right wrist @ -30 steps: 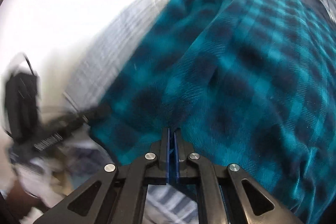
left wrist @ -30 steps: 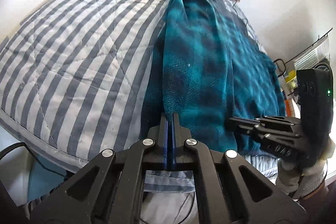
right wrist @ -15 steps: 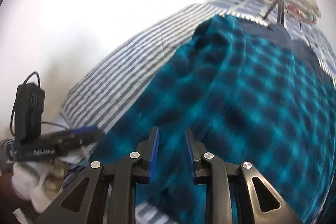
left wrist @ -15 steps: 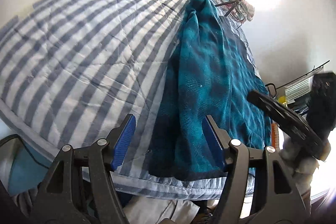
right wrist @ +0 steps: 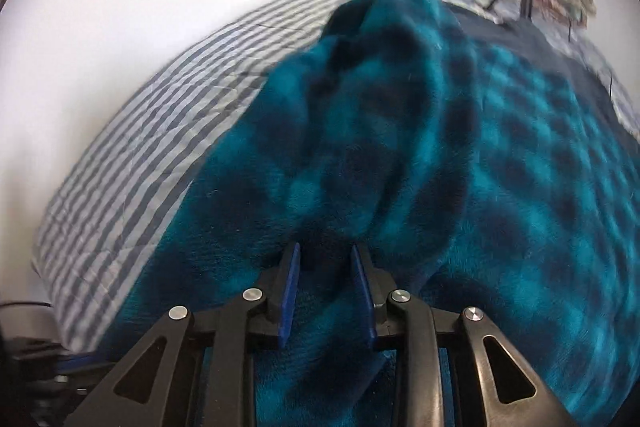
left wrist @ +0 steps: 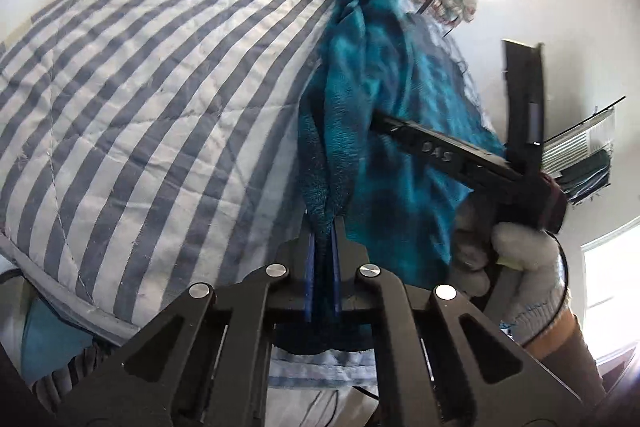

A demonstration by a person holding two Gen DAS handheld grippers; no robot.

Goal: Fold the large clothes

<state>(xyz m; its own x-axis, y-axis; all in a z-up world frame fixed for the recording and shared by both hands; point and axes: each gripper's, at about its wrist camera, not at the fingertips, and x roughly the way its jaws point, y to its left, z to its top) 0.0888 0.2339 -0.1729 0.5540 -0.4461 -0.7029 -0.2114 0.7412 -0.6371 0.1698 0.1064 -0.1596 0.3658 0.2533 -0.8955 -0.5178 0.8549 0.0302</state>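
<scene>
Legible marking: one only. In the left wrist view, pale embossed characters stand on the side of the black arm of the right gripper, which crosses in front of the teal plaid garment. They appear to read "DAS"; the characters after these are blurred and cannot be read. In the right wrist view, no text, label, brand or number can be read.

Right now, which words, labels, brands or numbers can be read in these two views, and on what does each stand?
"DAS": raised letters on the side of the right gripper, seen from the left wrist; any letters beyond these are too blurred to read.
Teal plaid garment, striped quilt: no text visible.
Right wrist view: nothing readable.
</scene>
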